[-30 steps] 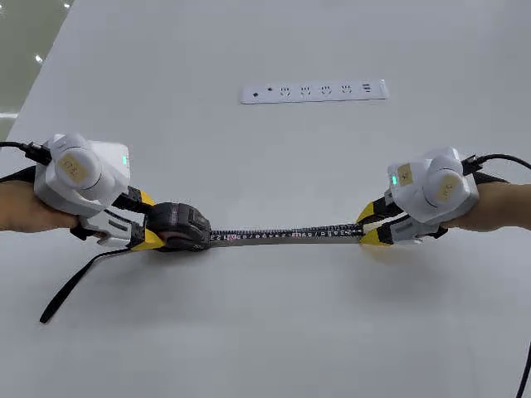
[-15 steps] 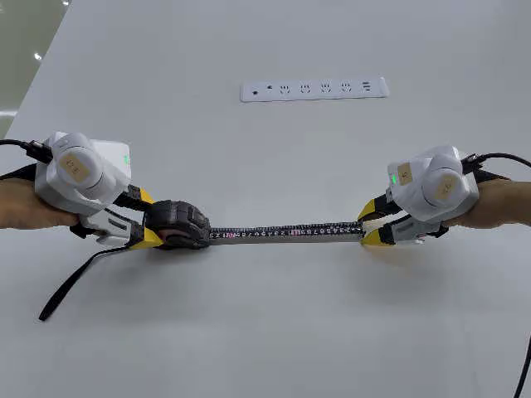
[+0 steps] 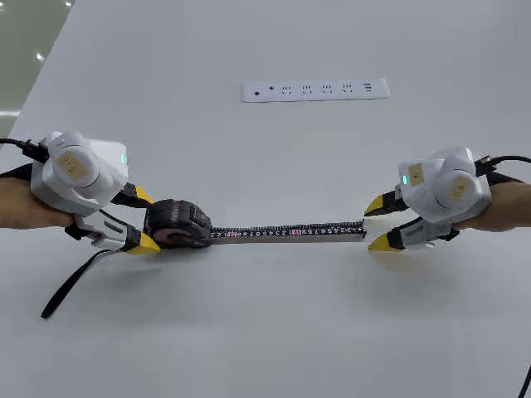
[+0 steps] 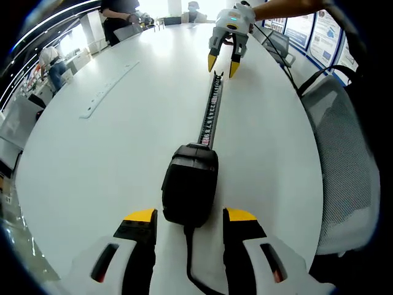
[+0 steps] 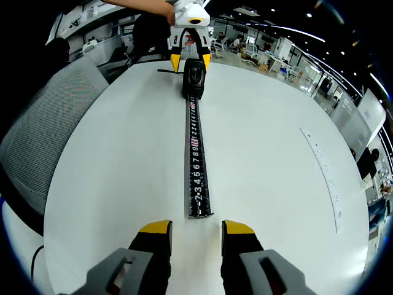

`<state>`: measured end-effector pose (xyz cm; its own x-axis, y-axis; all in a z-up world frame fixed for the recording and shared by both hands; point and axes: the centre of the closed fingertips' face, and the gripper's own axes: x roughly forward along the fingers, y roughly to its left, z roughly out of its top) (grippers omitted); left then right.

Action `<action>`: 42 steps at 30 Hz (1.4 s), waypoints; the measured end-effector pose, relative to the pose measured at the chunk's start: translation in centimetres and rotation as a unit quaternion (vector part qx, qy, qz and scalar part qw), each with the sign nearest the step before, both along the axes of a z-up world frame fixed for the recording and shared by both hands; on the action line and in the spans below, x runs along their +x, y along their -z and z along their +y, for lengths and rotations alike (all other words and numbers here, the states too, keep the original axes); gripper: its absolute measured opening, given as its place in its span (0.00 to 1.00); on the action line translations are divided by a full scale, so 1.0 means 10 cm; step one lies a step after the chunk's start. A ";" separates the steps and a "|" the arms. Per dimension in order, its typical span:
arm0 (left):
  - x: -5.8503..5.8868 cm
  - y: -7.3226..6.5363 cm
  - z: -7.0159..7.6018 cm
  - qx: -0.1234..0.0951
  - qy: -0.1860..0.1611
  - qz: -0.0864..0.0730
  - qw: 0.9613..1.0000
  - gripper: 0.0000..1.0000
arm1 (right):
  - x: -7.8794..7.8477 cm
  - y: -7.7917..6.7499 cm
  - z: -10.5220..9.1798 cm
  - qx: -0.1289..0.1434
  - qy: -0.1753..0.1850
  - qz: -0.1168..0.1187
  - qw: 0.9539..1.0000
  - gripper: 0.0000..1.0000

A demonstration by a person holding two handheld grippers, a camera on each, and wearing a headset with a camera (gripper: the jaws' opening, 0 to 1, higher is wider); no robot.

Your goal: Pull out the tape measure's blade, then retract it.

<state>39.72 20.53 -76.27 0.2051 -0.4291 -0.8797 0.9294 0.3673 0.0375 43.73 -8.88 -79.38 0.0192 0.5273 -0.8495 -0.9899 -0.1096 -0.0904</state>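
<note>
Where the two hands face each other across the white table point(image 3: 274, 332), each is held low and level, wrist out to its own side and jaws aimed inward along one line. The left hand point(image 3: 25, 207) wraps the rear of the left gripper point(image 3: 146, 220). Its yellow-tipped jaws stand apart, flanking the back end of the case point(image 3: 177, 224) with a thin gap on either side in the left gripper view, so it is not clamped. The right hand point(image 3: 502, 207) carries the right gripper point(image 3: 377, 224) the same way, jaws spread. The blade point(image 3: 286, 232) ends just ahead of those tips, between them in line but touching neither. The tape measure rests on the tabletop between the grippers, case at the left and blade run out straight toward the right. The case is black, rounded and chunky, with a dull, rubbery-looking shell. The blade is a narrow dark strip, flat on the table, printed with pale numerals and a few red marks, square at its free end. A black strap point(image 3: 75, 286), thin and limp, trails from the case back past the left gripper and off toward the near left. The gripper bodies are smooth white plastic, each with a small green light. The table is matte and unmarked. Far across it lies a long white power strip point(image 3: 315, 89). A grey mesh chair point(image 5: 43, 141) stands at the table's edge.
</note>
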 end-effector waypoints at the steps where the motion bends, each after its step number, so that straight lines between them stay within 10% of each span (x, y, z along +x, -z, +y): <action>1: -0.01 -0.01 0.00 -0.001 -0.002 0.001 1.000 0.42 | 0.00 -0.01 -0.01 0.000 0.002 0.000 1.000 0.29; 20: -0.31 -0.03 0.06 -0.004 -0.017 0.012 1.000 0.62 | -0.23 -0.12 -0.16 0.011 0.029 0.011 0.999 0.49; 42: -0.75 -0.08 -0.09 -0.070 -0.086 -0.007 0.994 0.74 | -0.58 -0.18 -0.23 0.047 0.077 0.009 0.996 0.64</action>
